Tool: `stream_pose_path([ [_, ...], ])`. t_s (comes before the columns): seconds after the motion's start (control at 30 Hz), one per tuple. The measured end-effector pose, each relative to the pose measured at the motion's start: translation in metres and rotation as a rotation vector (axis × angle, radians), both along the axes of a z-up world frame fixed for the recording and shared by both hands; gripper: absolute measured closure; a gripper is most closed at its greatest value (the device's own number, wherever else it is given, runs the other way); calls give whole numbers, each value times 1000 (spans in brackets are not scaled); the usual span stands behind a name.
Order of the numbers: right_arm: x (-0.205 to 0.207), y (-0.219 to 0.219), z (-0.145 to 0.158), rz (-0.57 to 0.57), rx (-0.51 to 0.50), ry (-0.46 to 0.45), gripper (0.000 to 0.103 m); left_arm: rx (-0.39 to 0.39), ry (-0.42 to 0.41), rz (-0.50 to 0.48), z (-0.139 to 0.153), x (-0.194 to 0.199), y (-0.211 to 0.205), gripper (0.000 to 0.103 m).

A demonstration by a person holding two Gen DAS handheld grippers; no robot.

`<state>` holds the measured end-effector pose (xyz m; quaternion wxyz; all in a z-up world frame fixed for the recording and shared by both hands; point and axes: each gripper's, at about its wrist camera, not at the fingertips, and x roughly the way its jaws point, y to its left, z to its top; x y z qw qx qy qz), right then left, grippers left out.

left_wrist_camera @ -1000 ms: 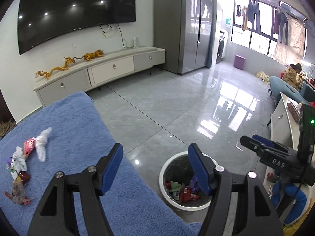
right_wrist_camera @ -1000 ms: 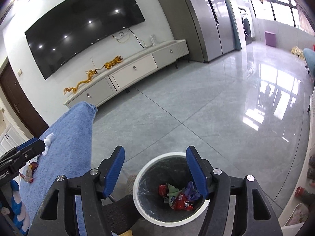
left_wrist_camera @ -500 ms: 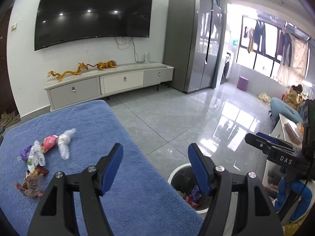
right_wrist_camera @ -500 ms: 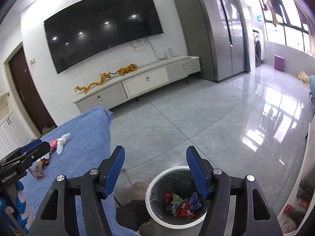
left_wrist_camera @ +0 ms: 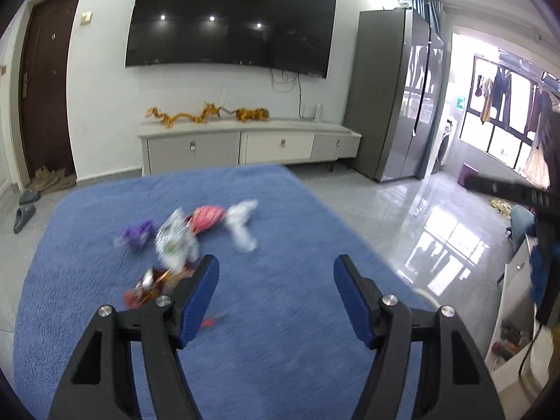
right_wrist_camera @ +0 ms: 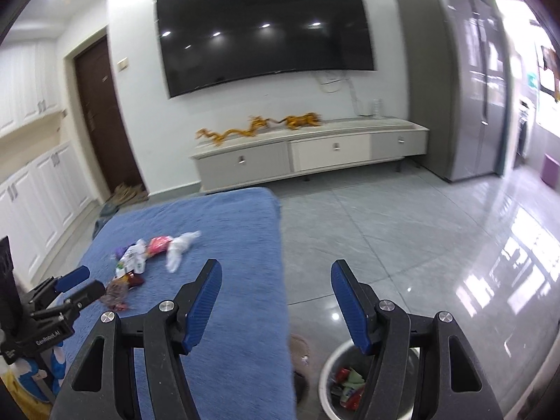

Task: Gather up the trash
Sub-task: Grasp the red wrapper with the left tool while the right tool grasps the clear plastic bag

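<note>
Still on the blue cloth (left_wrist_camera: 280, 332): wrappers (left_wrist_camera: 175, 241), beyond empty left gripper (left_wrist_camera: 276, 297).

Blue towel-covered surface (left_wrist_camera: 297, 332); crumpled wrappers (left_wrist_camera: 182, 241) clustered on it; white bin (right_wrist_camera: 327, 378) on grey floor (right_wrist_camera: 402, 245).

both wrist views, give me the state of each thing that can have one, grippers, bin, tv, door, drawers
left gripper: open, empty
right gripper: open, empty
trash bin: no lid, wrappers inside
wrappers: loose on the blue cover
TV: off
door: shut
cabinet drawers: shut
</note>
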<state>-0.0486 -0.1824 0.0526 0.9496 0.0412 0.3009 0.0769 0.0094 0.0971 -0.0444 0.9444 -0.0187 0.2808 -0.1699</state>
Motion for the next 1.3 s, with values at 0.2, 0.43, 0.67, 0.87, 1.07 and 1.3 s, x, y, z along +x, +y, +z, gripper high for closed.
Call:
stream_pose_path([
  [0.2, 30, 49, -22, 110, -22, 57, 41, -33, 92, -71, -32, 10, 53, 37],
  [0.43, 63, 80, -60, 183, -19, 141, 41, -74, 193, -119, -57, 45, 73, 48],
  [0.67, 97, 100, -87, 237, -11, 210, 41, -87, 259, -128, -85, 61, 77, 59],
  [0.87, 115, 120, -101, 289, -21, 235, 41, -101, 184, -108, -64, 53, 87, 59],
  [1.07, 128, 132, -112, 315, -12, 261, 41, -60, 248, -97, -80, 68, 83, 59],
  [1.3, 150, 152, -120, 348, 11, 277, 41, 5, 266, -164, -89, 62, 64, 62],
])
